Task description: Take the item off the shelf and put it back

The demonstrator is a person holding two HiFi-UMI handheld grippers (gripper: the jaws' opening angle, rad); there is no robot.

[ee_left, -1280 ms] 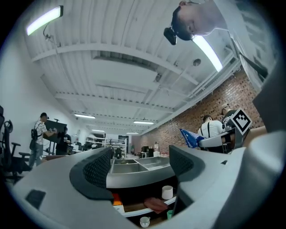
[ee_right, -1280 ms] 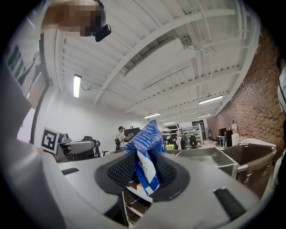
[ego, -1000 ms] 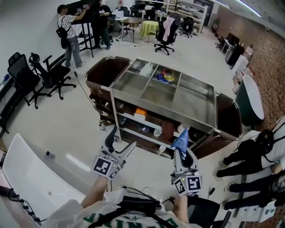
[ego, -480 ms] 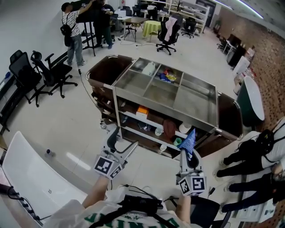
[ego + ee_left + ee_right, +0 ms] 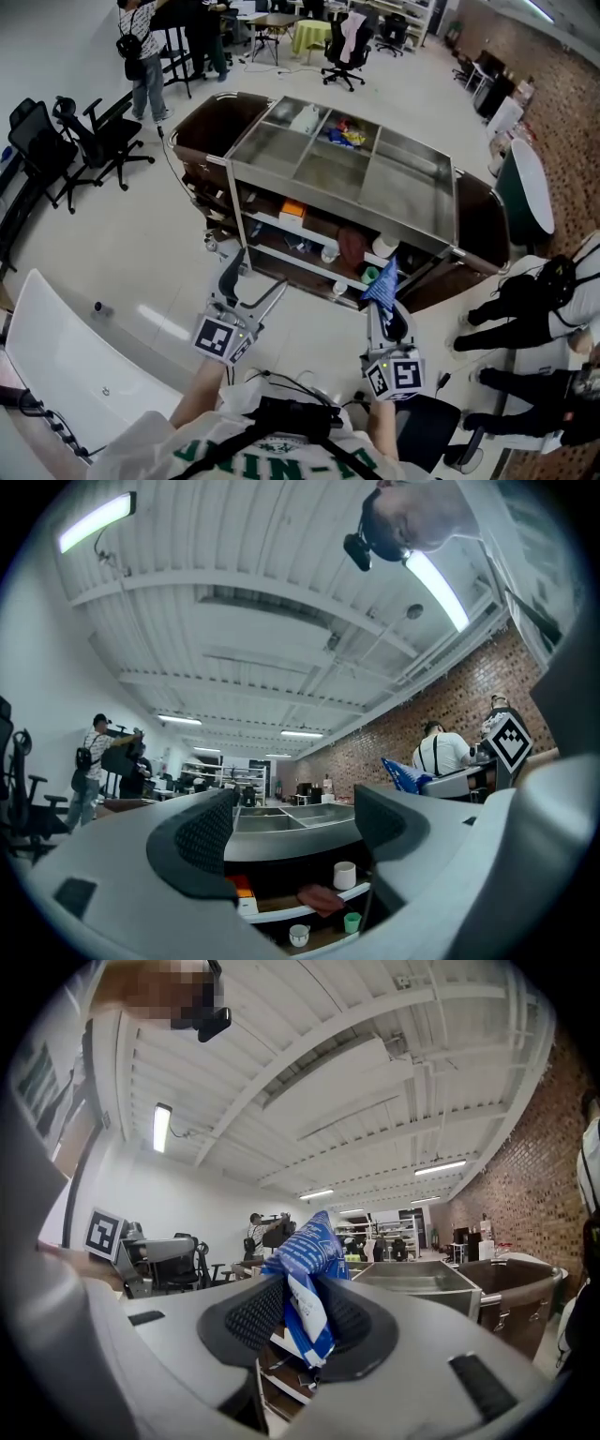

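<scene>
A blue and white packet (image 5: pixel 383 289) sticks up from my right gripper (image 5: pixel 385 302), which is shut on it just in front of the steel shelf cart (image 5: pixel 403 217). In the right gripper view the packet (image 5: pixel 305 1269) is pinched between both pads, its top crumpled above the jaws. My left gripper (image 5: pixel 251 287) hangs open and holds nothing, level with the cart's front left. Between its jaws, in the left gripper view (image 5: pixel 295 832), the cart's lower shelves show a white cup (image 5: pixel 344 875), a brown cloth (image 5: pixel 322 898) and a green cup (image 5: pixel 351 922).
Brown tubs (image 5: pixel 211 131) flank the cart on both sides. Office chairs (image 5: pixel 89 145) stand at the left and a white tub (image 5: pixel 66 366) at the lower left. Seated people (image 5: pixel 534 314) are close on the right. An orange box (image 5: pixel 293 211) lies on the middle shelf.
My right gripper has sunk a little with the packet still in it. The left gripper has stayed where it was.
</scene>
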